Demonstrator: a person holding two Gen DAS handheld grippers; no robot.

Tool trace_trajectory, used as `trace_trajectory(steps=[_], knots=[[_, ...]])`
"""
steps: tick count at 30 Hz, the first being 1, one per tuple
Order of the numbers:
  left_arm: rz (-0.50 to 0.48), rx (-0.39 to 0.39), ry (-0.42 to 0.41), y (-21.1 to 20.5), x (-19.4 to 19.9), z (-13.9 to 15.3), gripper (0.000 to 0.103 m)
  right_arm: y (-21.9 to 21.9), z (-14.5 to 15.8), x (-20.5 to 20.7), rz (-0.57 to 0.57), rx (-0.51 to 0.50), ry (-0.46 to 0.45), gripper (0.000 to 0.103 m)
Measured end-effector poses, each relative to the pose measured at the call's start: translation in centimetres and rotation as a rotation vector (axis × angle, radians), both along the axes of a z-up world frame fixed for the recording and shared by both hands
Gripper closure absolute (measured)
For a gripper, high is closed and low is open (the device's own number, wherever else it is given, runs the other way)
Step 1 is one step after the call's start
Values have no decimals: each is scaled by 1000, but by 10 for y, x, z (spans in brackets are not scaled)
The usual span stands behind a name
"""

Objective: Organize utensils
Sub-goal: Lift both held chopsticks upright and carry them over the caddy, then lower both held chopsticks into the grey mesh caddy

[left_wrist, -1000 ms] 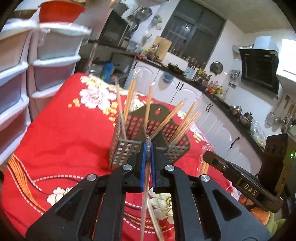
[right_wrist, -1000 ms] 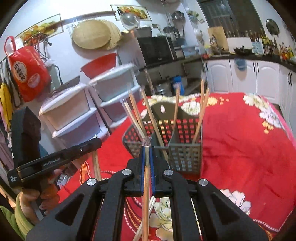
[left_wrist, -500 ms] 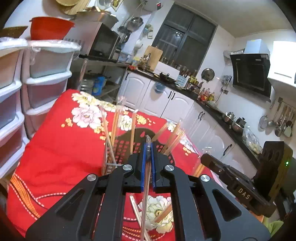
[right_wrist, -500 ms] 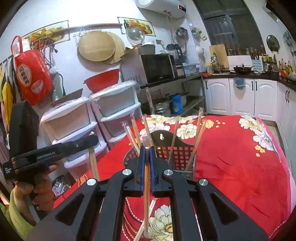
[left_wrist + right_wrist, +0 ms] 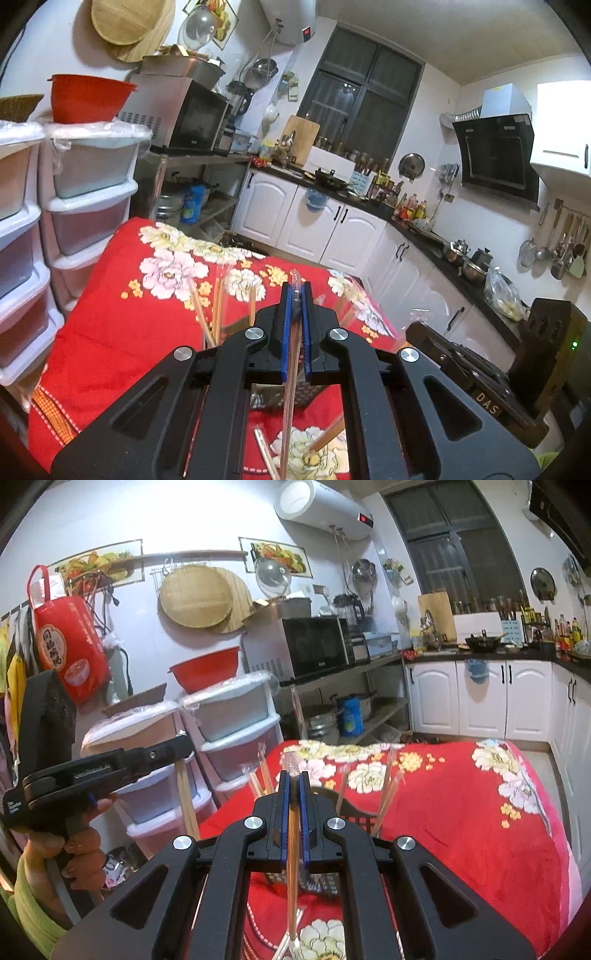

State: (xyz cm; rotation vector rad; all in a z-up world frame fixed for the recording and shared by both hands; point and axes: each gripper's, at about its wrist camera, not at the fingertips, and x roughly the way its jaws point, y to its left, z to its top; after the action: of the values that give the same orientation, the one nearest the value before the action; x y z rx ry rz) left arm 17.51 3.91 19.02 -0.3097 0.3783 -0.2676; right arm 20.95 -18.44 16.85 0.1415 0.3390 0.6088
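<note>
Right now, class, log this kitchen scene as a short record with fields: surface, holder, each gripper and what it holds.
Surface: red floral tablecloth
Holder: dark mesh utensil basket, several wrapped chopsticks standing in it
Left gripper: shut on a wrapped chopstick pair
Right gripper: shut on a wrapped chopstick pair
Loose items: more wrapped chopsticks lying on the cloth

Wrapped chopsticks (image 5: 290, 373) upright in holder (image 5: 354, 814)

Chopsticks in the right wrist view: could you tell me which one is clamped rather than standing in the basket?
The chopstick running up the centre between the right tongs' blue pads; the others lean loose in the basket.
</note>
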Motion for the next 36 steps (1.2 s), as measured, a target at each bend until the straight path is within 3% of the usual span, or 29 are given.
trace_trajectory(steps=[24, 36], knots=[[-4, -4, -88, -32, 34, 47, 102, -10, 47, 33, 7, 52, -89, 98], [44, -7, -104, -30, 55, 58, 102, -18, 64, 56, -12, 91, -118, 98]])
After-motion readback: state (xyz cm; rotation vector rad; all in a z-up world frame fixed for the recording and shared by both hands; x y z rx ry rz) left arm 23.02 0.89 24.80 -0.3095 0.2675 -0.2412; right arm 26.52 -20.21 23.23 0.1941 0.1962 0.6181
